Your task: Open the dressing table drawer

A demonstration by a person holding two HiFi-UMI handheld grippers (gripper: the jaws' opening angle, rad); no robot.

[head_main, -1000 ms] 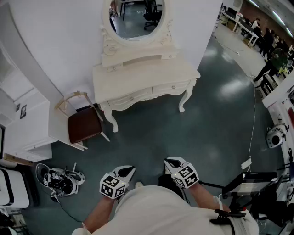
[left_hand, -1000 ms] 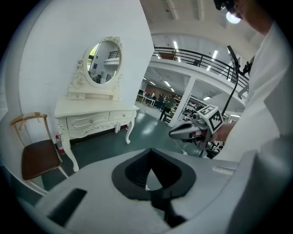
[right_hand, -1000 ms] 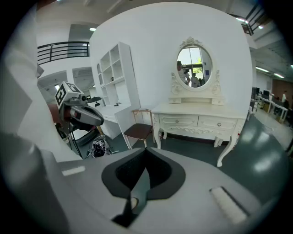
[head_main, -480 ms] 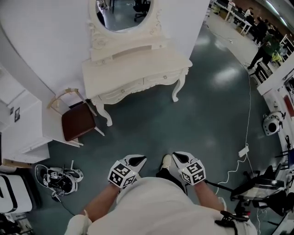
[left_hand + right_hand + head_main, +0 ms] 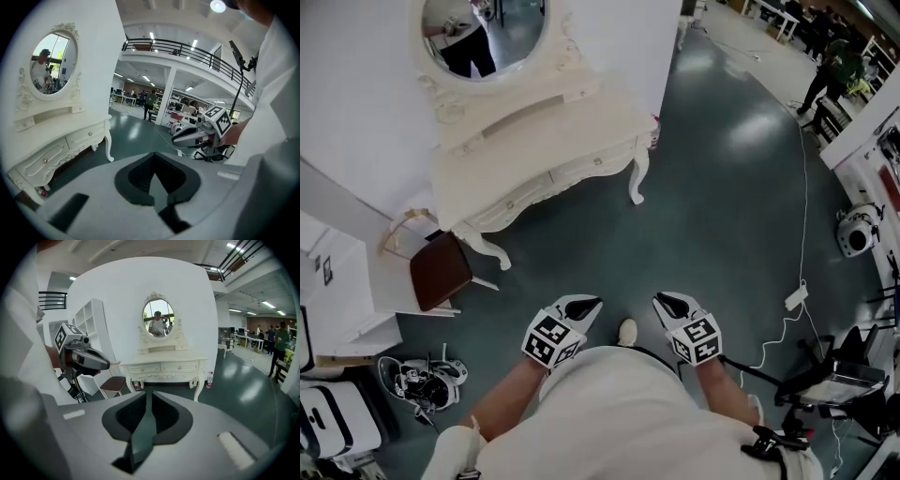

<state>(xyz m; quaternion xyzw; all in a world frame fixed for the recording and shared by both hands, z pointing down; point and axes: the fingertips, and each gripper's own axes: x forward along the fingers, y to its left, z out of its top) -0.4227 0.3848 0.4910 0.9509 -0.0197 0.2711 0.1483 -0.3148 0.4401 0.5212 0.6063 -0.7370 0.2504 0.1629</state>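
The white dressing table [image 5: 534, 131] stands against the wall under an oval mirror [image 5: 483, 33]. Its two front drawers [image 5: 525, 192] [image 5: 595, 161] are closed, each with a small knob. Both grippers hang low in front of the person's body, well short of the table, over the dark green floor. My left gripper [image 5: 589, 304] is shut and holds nothing. So is my right gripper [image 5: 664, 300]. The right gripper view faces the table front [image 5: 164, 369] squarely, past its shut jaws [image 5: 149, 397]. In the left gripper view the table [image 5: 56, 150] lies to the left of the shut jaws [image 5: 154, 164].
A brown-seated chair [image 5: 441, 270] stands left of the table beside a white shelf unit [image 5: 337, 281]. Equipment [image 5: 417, 380] lies on the floor at the lower left. A cable with a plug block [image 5: 794, 298] and stands [image 5: 834, 375] are at the right. A bottle [image 5: 209, 378] stands by the table's right leg.
In the head view the dressing table has slid left and turned slantwise, and a person now shows in the mirror. Both grippers were carried along together, still shut and side by side.
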